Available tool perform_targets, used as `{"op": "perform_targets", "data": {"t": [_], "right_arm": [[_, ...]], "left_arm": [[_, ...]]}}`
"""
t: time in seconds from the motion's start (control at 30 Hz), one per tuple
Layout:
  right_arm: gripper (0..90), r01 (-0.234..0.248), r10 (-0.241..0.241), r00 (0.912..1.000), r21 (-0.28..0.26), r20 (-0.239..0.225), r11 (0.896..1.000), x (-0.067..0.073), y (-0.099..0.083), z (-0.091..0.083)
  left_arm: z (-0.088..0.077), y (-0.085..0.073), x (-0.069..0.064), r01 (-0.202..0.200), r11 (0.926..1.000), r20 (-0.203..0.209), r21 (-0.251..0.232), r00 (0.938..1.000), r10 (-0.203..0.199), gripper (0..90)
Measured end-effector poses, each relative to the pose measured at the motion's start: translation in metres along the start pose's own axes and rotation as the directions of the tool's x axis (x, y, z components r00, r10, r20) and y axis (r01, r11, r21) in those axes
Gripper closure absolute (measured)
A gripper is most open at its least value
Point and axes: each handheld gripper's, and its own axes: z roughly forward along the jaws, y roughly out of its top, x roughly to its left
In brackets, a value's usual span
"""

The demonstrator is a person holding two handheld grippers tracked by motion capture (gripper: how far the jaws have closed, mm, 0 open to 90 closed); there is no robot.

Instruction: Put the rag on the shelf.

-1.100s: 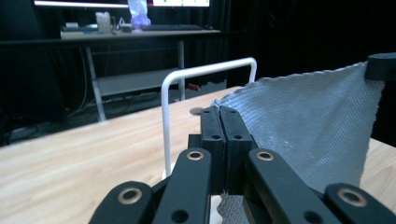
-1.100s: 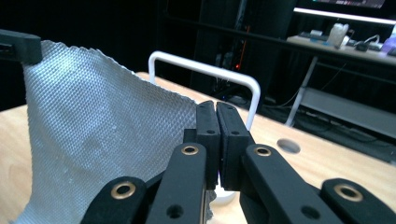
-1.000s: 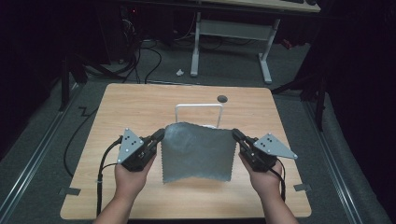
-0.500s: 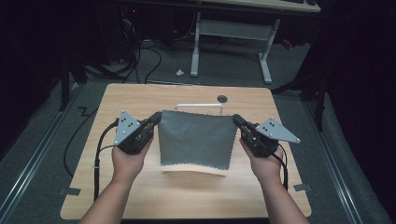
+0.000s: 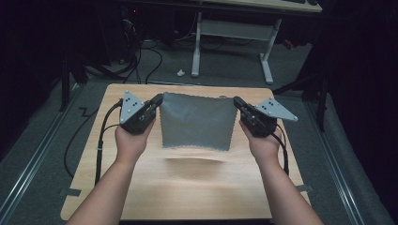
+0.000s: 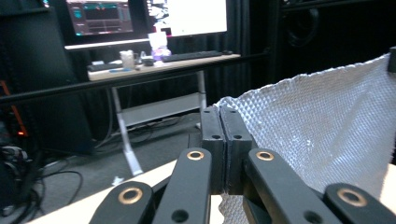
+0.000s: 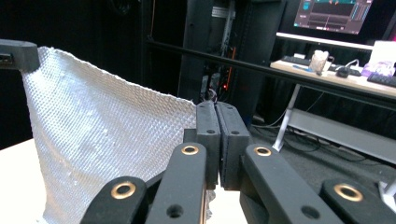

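Both hands have risen and moved away from the person since a second ago, carrying the grey waffle-textured square cloth (image 5: 197, 121) up off the light wooden table (image 5: 187, 187), so it now hangs free above its shadow. Nearest, the left gripper (image 5: 157, 100) has its jaws clamped tight on the cloth's upper left corner, and the right gripper (image 5: 237, 102) is pinched on the upper right corner, the top edge stretched between them. Farther off stands a white-legged desk (image 5: 234, 28).
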Motion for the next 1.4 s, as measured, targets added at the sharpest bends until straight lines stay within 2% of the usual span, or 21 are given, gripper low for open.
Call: {"op": "perform_targets", "data": {"t": [0.23,0.37,0.57,0.7,0.8,0.9,1.0,1.1,1.3,1.33,1.4], "right_arm": [[89.7,-0.003,0.002,0.9998,0.016,0.020,1.000,-0.008,0.012,0.024],[89.7,0.019,-0.019,0.9990,0.017,0.041,1.000,-0.014,0.014,0.037],[89.7,-0.019,0.017,0.9987,0.031,0.048,0.999,-0.029,0.006,0.056],[89.7,-0.035,0.032,0.9985,0.067,0.046,0.997,-0.036,0.003,0.067],[89.7,-0.019,0.015,0.9988,0.097,0.048,0.995,-0.039,0.001,0.074],[89.7,0.004,-0.012,0.9986,0.151,0.052,0.989,-0.041,-0.004,0.084],[89.6,-0.018,0.010,0.9991,0.222,0.041,0.975,-0.045,-0.016,0.094],[89.7,-0.022,0.013,0.9992,0.243,0.038,0.970,-0.048,-0.027,0.098],[89.7,-0.016,0.010,0.9996,0.242,0.027,0.970,-0.045,-0.042,0.095],[89.7,-0.015,0.010,0.9997,0.242,0.023,0.970,-0.044,-0.045,0.094],[89.7,-0.014,0.009,0.9997,0.250,0.022,0.968,-0.043,-0.048,0.092]], "left_arm": [[0.022,0.004,0.015,-0.020,0.9992,-0.035,0.033,0.9991,0.021,89.4],[0.035,0.001,0.020,-0.005,0.9988,-0.040,0.048,0.9992,0.007,89.4],[0.056,-0.009,0.025,0.036,0.9971,-0.048,0.067,0.9983,-0.033,89.3],[0.067,-0.016,0.028,0.032,0.9940,-0.057,0.104,0.9981,-0.026,89.2],[0.072,-0.021,0.032,0.043,0.9904,-0.049,0.131,0.9981,-0.037,89.2],[0.079,-0.029,0.033,0.055,0.9821,-0.048,0.180,0.9977,-0.047,89.2],[0.082,-0.039,0.031,0.056,0.9746,-0.044,0.217,0.9979,-0.047,89.2],[0.083,-0.047,0.029,0.055,0.9712,-0.028,0.232,0.9984,-0.050,89.2],[0.077,-0.063,0.025,0.058,0.9654,-0.008,0.254,0.9983,-0.058,89.2],[0.076,-0.065,0.025,0.060,0.9623,0.000,0.265,0.9981,-0.062,89.2],[0.073,-0.069,0.023,0.064,0.9631,0.002,0.261,0.9978,-0.067,89.2]]}}
